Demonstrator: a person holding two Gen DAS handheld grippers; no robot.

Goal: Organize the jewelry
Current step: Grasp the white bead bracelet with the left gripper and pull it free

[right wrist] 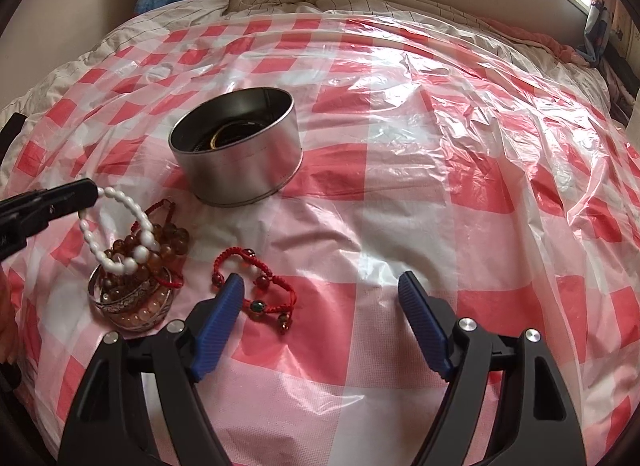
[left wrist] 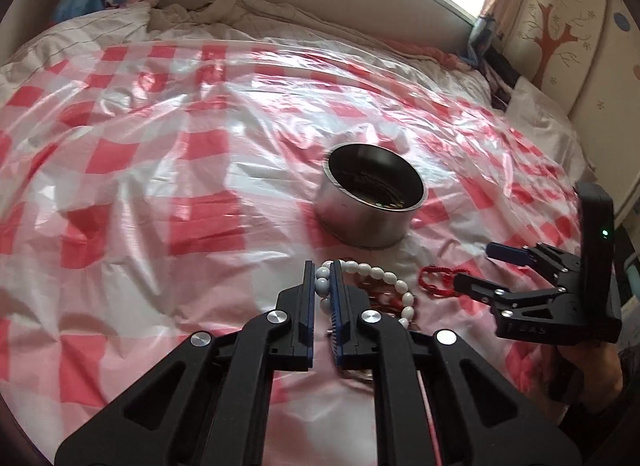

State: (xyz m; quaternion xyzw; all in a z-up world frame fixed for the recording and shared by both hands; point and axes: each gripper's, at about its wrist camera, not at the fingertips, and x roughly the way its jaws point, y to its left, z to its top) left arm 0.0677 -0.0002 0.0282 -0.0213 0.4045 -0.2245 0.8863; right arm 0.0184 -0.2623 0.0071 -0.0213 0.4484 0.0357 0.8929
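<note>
White bead bracelet (right wrist: pixel 120 225) clenched in my left gripper (left wrist: pixel 323 286): light, floppy, slippery beads, pinch one bead; right gripper (right wrist: pixel 320 286) fingers released.

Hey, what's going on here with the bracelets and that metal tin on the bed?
A person is sorting jewelry with a handheld gripper in each hand. The left gripper is shut on the white bead bracelet, one end lifted off the pile of amber beads and a silver bangle. The right gripper is open above the red cord bracelet, not holding anything. The round metal tin sits beyond them on the checkered plastic sheet and already holds some pieces.
</note>
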